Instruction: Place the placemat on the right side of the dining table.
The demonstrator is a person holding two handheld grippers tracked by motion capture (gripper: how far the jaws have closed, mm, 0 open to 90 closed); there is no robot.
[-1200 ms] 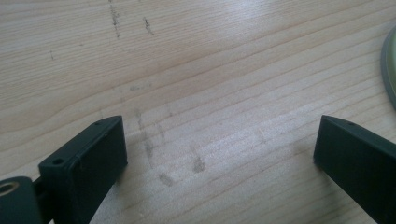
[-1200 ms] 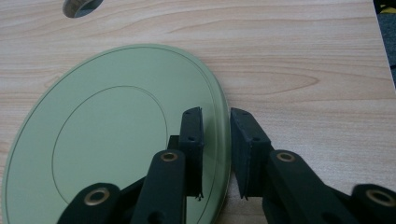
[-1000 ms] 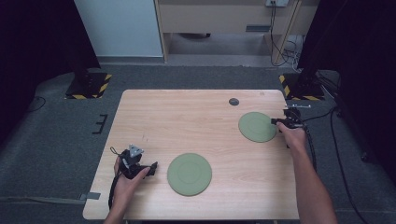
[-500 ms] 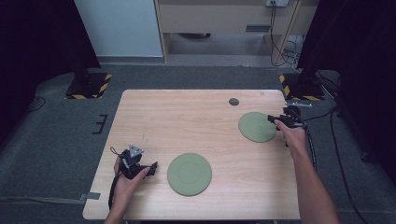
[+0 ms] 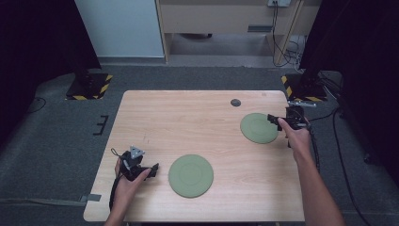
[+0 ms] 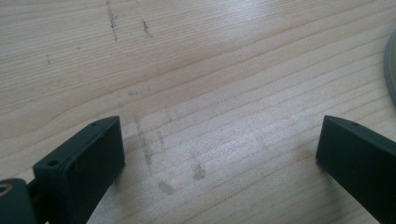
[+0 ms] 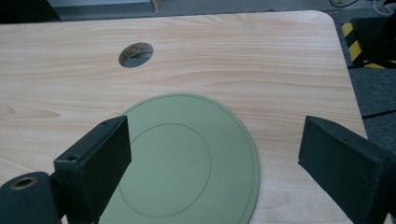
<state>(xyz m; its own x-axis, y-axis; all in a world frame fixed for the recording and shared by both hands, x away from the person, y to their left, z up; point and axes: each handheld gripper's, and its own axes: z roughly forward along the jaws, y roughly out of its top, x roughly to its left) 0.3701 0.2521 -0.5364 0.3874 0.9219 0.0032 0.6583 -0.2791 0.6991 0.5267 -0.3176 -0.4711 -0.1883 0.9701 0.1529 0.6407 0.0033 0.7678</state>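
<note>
Two flat round green plates lie on the wooden table [image 5: 197,122]. The near plate [image 5: 190,175] sits just right of my left gripper [image 5: 153,169], which rests low over bare wood with its jaws spread wide [image 6: 222,140]; that plate's rim [image 6: 391,70] is at the right edge of the left gripper view. The far plate [image 5: 259,127] lies at the table's right side. My right gripper [image 5: 272,118] hovers over its right rim. Its jaws have just been opening and stand wide [image 7: 215,140], with nothing between them and the plate [image 7: 187,158] flat on the wood beneath.
A round cable hole [image 5: 235,102] [image 7: 136,54] pierces the table near its far edge. The table's right edge runs close beside the right hand. Yellow-and-black striped stand feet [image 5: 89,87] sit on the grey floor beyond the far corners, with cables at the right.
The right gripper has lifted slightly at the far plate's right rim and its jaws have spread apart. The plate stays flat on the table. The left hand has kept still.
</note>
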